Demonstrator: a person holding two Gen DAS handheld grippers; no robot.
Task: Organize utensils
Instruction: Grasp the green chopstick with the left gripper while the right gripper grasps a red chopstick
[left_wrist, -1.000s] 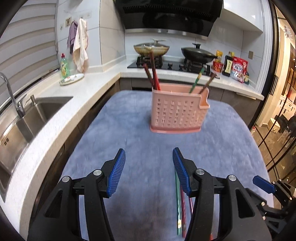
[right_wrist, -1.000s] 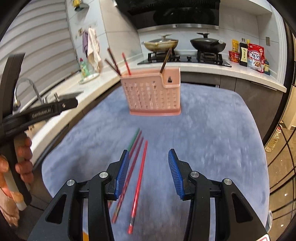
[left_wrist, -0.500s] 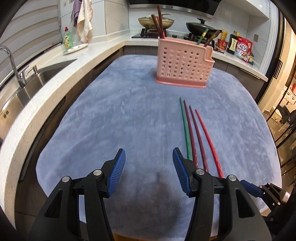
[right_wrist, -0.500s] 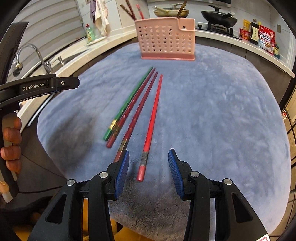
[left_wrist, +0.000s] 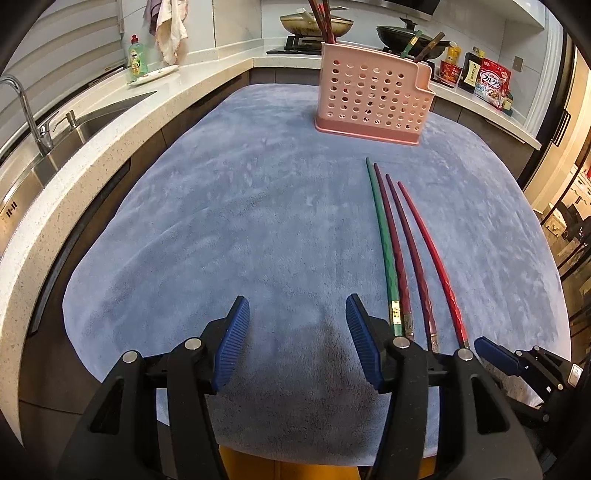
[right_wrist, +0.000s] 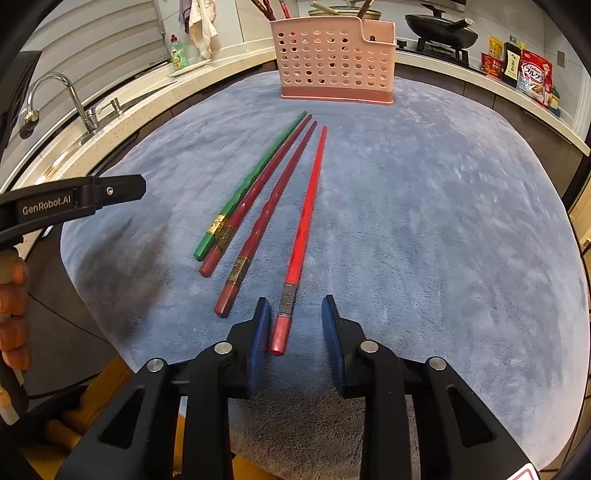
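"GenRobot.AI" is printed in white on the left tool's body, seen from the right wrist view; a red-and-white cereal bag (right_wrist: 534, 76) on the far counter carries Japanese lettering, too small to read surely. The right tool (right_wrist: 292, 325) stands partly open, its jaws straddling the butt end of the bright red chopstick (right_wrist: 306, 214) without clearly touching it. The left tool (left_wrist: 297, 328) gapes wide and empty above the blue-covered surface (left_wrist: 221, 221). The green chopstick (right_wrist: 255, 181) and two dark red chopsticks (right_wrist: 275, 195) lie beside it, pointing toward the pink holder (right_wrist: 334, 57).
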